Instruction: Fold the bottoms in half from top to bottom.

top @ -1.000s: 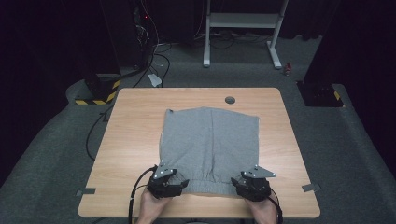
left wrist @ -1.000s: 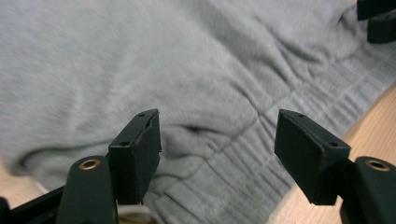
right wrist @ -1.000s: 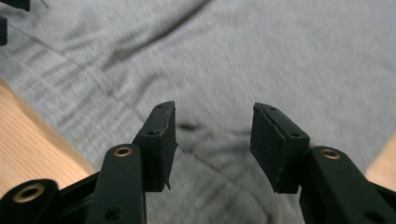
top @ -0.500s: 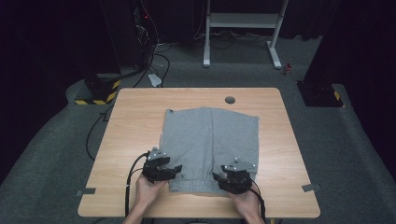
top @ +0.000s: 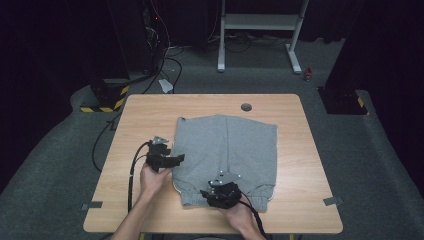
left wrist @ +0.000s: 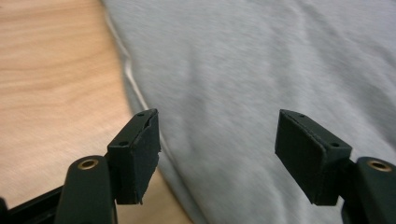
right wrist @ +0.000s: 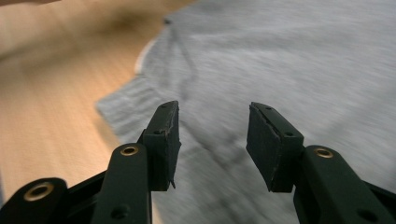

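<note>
A: Where does the grey garment (top: 227, 155) lie?

B: Flat on the wooden table (top: 150, 107), spread over the middle and right of the top. Its ribbed hem runs along the side nearest the person. A small round hole (top: 246, 107) in the tabletop sits just beyond the garment's far edge.

A: Left gripper (top: 176, 159) against the garment?

B: In the high view it is held at the garment's left edge, about halfway along that edge, jaws pointing in toward the cloth. In the left gripper view (left wrist: 217, 144) the garment's edge runs past the inner side of one jaw; that jaw is over bare wood, the other over grey fabric. Jaws stand wide apart, nothing pinched between them.

A: Whether the pads touch the cloth?

B: Cannot tell from either view.

A: Right gripper (top: 212, 192)?

B: Over the garment's near hem, left of the hem's middle, with the hand (top: 237, 215) behind it at the near table edge. In the right gripper view (right wrist: 212, 144) both jaws are over grey fabric, the hem's corner and bare wood off to one side. The gap is moderate, narrower than the left gripper's, and the jaws have just been closing. Cloth lies under the gap, but none is gripped. The view is blurred.

A: The two grippers relative to each other?

B: Apart, the left at the garment's side edge, the right at its near hem.
</note>
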Action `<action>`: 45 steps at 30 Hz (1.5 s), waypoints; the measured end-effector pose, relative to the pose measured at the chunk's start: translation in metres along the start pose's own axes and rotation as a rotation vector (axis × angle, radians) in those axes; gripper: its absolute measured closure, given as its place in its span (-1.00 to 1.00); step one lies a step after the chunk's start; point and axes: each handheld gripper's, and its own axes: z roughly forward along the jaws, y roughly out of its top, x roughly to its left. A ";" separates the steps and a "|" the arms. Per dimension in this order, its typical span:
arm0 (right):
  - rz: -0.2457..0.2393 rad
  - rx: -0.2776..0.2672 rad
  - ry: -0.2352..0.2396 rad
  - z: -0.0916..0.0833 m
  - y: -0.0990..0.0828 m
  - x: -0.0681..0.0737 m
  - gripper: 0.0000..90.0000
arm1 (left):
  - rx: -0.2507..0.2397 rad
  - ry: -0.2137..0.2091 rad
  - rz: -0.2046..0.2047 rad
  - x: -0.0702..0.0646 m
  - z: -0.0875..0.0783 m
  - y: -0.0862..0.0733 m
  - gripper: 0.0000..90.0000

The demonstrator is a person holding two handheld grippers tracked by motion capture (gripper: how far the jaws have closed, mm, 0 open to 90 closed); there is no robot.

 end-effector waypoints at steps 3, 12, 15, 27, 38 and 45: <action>-0.020 0.006 0.028 0.006 0.001 0.007 0.18 | 0.010 0.021 -0.011 0.005 0.008 0.010 -0.30; -0.090 0.072 0.103 0.028 0.007 0.029 -0.07 | 0.089 0.096 -0.064 0.026 0.044 0.028 -0.29; -0.112 0.075 0.088 0.029 0.007 0.033 -0.11 | 0.101 0.110 -0.060 0.026 0.051 0.032 -0.29; -0.166 0.094 0.047 0.032 0.012 0.044 -0.24 | 0.059 0.140 -0.068 0.027 0.060 0.035 -0.01; -0.218 0.124 -0.047 0.035 0.009 0.051 0.26 | 0.103 0.141 -0.004 0.015 0.066 0.044 0.74; -0.234 0.132 -0.070 0.031 0.009 0.052 0.70 | 0.152 0.102 -0.022 0.013 0.071 0.054 0.85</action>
